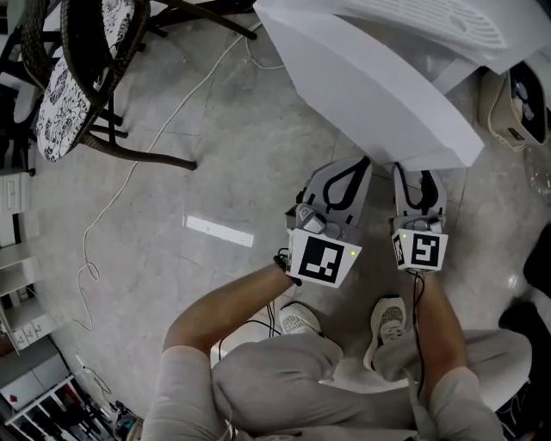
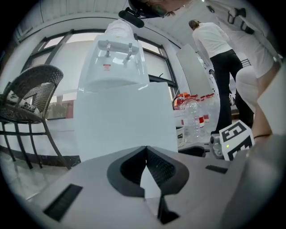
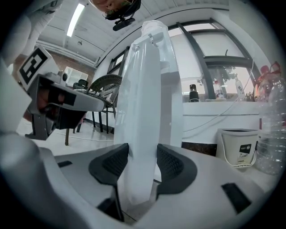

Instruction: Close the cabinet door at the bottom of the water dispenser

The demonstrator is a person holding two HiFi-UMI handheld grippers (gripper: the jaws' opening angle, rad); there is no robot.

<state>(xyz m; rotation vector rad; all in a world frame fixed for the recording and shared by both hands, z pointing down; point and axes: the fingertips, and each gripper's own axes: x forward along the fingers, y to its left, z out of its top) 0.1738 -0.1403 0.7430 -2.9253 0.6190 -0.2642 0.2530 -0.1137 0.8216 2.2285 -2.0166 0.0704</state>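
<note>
A white water dispenser (image 1: 448, 26) stands on a grey tiled floor (image 1: 224, 146), and the cabinet door (image 1: 370, 86) at its bottom hangs swung out from it as a broad white panel. A wicker chair (image 1: 77, 77) with a patterned cushion sits well to the dispenser's left, and a pale cable (image 1: 129, 181) trails over the tiles between the two. A person crouches in front of the dispenser, a gripper in each hand, both levelled at the door.

The right gripper (image 3: 143, 156) takes the door's edge (image 3: 140, 134) between its jaws; the dark pads appear to press on either face of the panel. The left gripper (image 2: 146, 150) has its jaws fully together with nothing between them, the tips aimed at the door's flat face (image 2: 125, 120) below the dispenser's two taps (image 2: 117, 48). Clear plastic bottles (image 2: 192, 116) cluster on the dispenser's right side, near a small white bucket (image 3: 239, 145).
</note>
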